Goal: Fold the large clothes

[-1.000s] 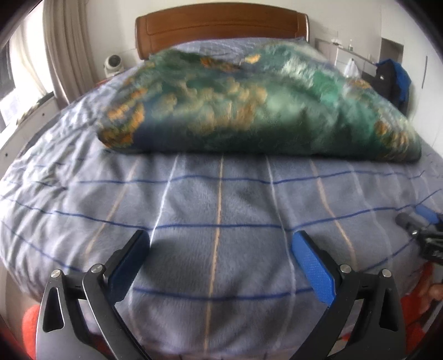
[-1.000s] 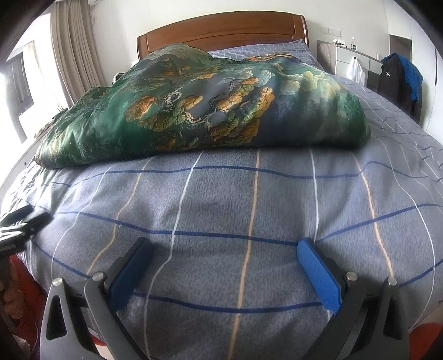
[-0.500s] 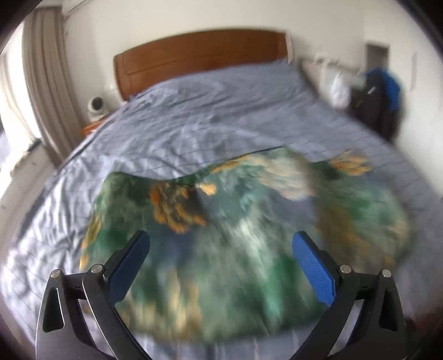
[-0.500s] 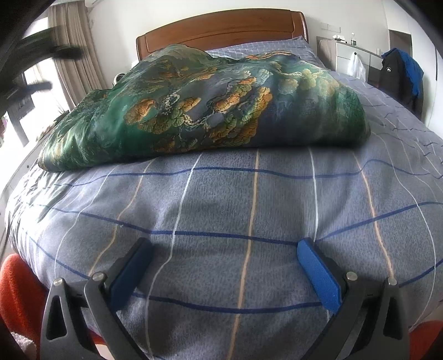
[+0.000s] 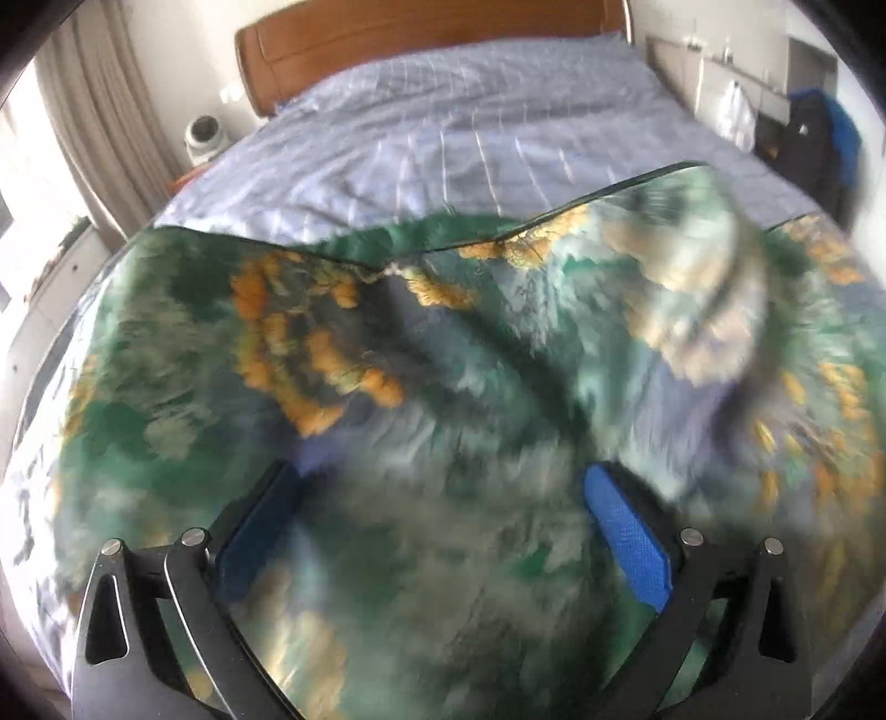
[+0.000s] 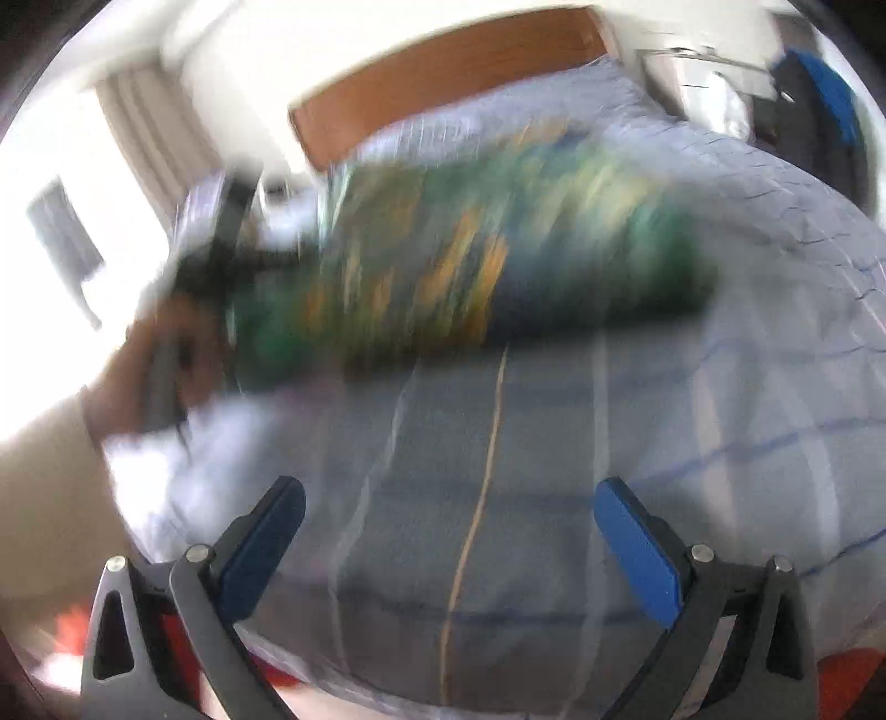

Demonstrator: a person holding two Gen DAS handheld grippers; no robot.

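While green garment (image 5: 443, 354) lies on bed (image 5: 470, 127), both jaws gape wide, empty.

The green garment (image 5: 443, 360) is covering the near half of the bed (image 5: 470, 127). Beyond the garment, bare sheet is lying open up to the headboard (image 5: 421, 33).

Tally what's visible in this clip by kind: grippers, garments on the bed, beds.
Grippers: 2, the left gripper and the right gripper, both with jaws open
Green patterned garment: 1
Bed: 1
Total: 4
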